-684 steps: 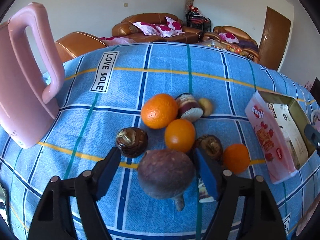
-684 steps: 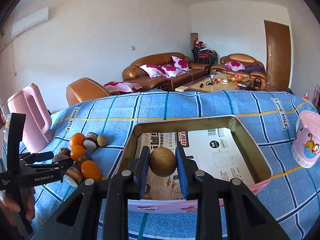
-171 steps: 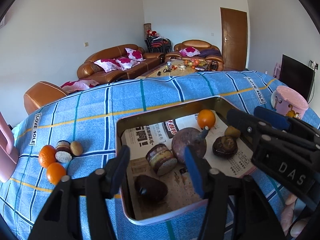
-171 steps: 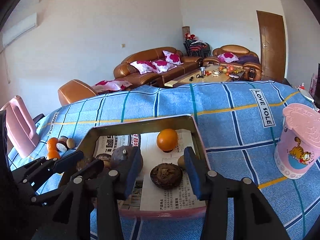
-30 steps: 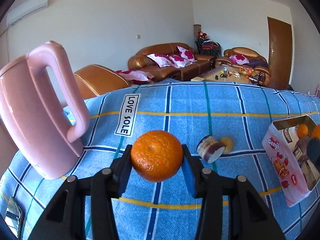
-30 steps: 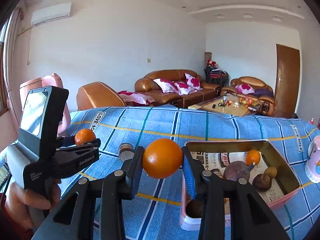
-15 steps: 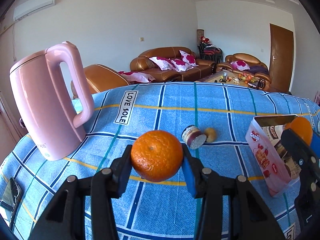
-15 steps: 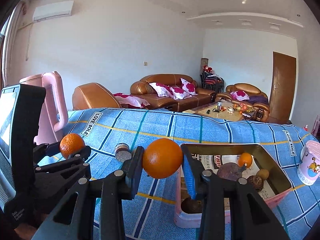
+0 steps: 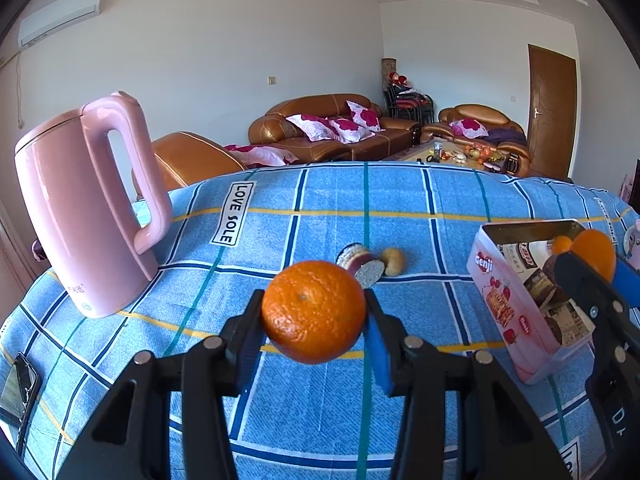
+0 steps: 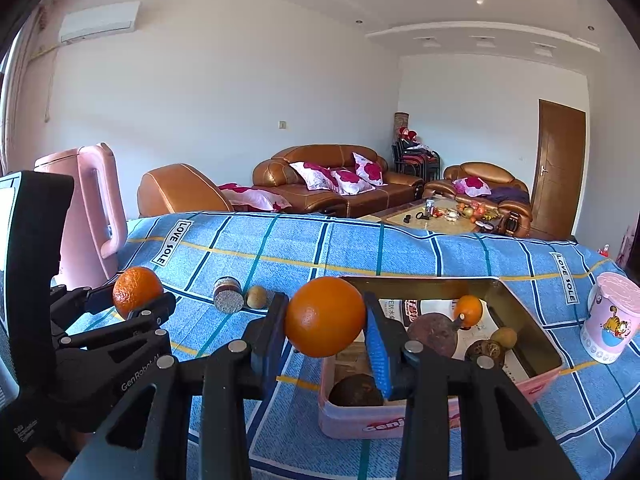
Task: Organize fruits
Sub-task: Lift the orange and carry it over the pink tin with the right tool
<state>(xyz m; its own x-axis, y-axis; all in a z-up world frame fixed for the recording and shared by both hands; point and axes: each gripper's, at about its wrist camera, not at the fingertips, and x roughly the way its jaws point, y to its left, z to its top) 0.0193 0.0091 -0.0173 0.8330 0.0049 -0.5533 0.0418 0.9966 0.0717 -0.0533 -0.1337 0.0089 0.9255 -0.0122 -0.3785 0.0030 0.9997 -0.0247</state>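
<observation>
Left gripper (image 9: 314,334): jaws clamped on a rough-skinned orange (image 9: 314,312), held clear above the blue checked tablecloth (image 9: 320,208); the grip is unchanged from a second ago, and the pink kettle (image 9: 86,208) now shows whole and further off at the left, where a second ago it filled the near edge of that view. Right gripper (image 10: 326,330): jaws pressed on a smoother orange (image 10: 325,316), also as a second ago, poised just in front of the near left corner of the pink tin (image 10: 360,420). Tin contents, seen from the right wrist: one small orange (image 10: 469,310) at the back, a large brown-purple fruit (image 10: 434,330) beside it, two smaller brown fruits to its right, one dark fruit (image 10: 354,390) at the near wall, all on newspaper lining. Change against the frame some twenty seconds back: the cluster of oranges and brown fruits that lay on the cloth is now mostly in the tin. Left on the cloth: one cut, banded fruit (image 9: 358,264) lying on its side and one small tan fruit (image 9: 394,261) just beside it, touching or nearly so. Also present: pink cartoon cup (image 10: 612,316) on the cloth right of the tin, apart from it; a dark phone (image 9: 18,388) at the cloth's near left edge.
</observation>
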